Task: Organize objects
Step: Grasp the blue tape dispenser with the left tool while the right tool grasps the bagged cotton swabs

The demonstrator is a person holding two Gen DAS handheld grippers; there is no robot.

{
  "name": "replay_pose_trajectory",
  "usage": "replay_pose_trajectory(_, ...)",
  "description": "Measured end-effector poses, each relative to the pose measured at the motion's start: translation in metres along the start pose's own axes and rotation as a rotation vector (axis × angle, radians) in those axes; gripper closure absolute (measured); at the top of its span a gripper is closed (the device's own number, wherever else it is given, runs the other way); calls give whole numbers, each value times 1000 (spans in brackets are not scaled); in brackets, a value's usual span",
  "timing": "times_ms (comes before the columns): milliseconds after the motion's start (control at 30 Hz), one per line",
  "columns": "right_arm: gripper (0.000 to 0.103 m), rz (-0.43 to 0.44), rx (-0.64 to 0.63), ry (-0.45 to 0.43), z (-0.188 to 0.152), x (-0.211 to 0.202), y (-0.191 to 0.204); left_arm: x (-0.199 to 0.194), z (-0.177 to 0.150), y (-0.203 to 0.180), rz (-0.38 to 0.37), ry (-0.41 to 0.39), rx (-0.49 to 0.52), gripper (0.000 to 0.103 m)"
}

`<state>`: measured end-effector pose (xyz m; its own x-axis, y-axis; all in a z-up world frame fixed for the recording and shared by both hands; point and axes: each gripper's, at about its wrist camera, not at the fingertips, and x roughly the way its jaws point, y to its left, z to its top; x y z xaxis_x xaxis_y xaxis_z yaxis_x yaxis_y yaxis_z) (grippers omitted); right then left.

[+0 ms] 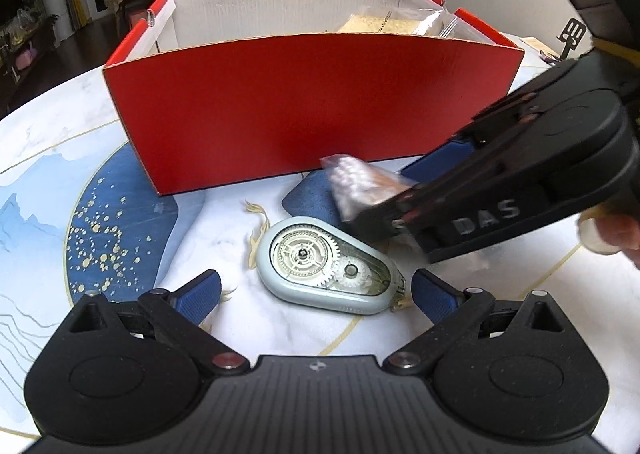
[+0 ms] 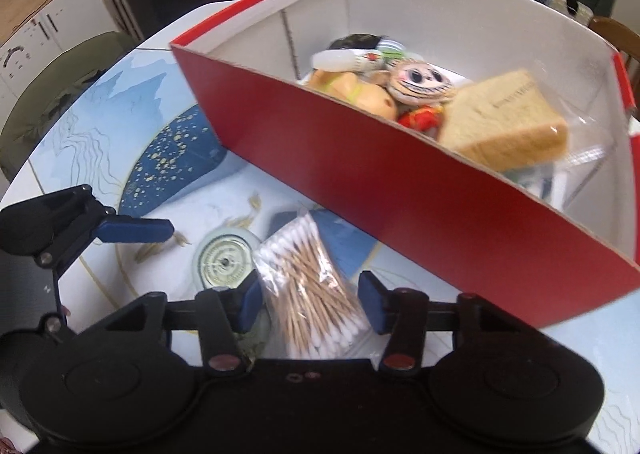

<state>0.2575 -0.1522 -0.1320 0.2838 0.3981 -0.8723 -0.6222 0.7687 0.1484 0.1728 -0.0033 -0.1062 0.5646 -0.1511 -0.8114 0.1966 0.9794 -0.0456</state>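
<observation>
The right gripper (image 2: 308, 300) has a clear bag of cotton swabs (image 2: 310, 290) between its blue pads. The L pad touches the bag's edge; the R pad sits just beside it w/ a thin sliver of gap showing, so no firm clamp can be made out. The bag's far end pokes out past the fingertips, twd the red box (image 2: 400, 182), and its near end runs back btwn the fingers to the gripper body. In the left wrist view the same bag (image 1: 356, 184) is blurred, sticking out ahead of the right gripper (image 1: 374, 198), which comes in from the R side, just short of the box's red front wall (image 1: 312, 110).

The left gripper (image 1: 316, 292) has its jaws wide apart, nothing clamped. A pale grey correction-tape dispenser (image 1: 330, 268) w/ clear window and white gears lies flat on the table (image 1: 48, 158) btwn the pads, its nose close to the R pad, not touching either as far as seen. In the right wrist view the dispenser (image 2: 224, 254) lies just L of the swab bag, partly behind the L pad.

Box stands ahead of both grippers, open-topped. Inside: a bagged tan sponge (image 2: 508, 122), a small round-faced doll (image 2: 416, 84), a wooden figure (image 2: 356, 88), a white tube (image 2: 340, 58).
</observation>
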Motion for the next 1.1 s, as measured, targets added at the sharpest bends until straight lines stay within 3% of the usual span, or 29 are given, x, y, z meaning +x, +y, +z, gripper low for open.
replay_pose_trajectory(600,53,-35,86,12,-39,-28,-44,18,10,-1,-7,39,29,2)
replay_pose_trajectory(767,53,-34,97,6,-44,-30,-43,13,8,-6,-6,22,69,17)
replay_pose_trajectory(1100,54,-30,107,18,-51,-35,-36,2,0,-1,-27,35,33,17)
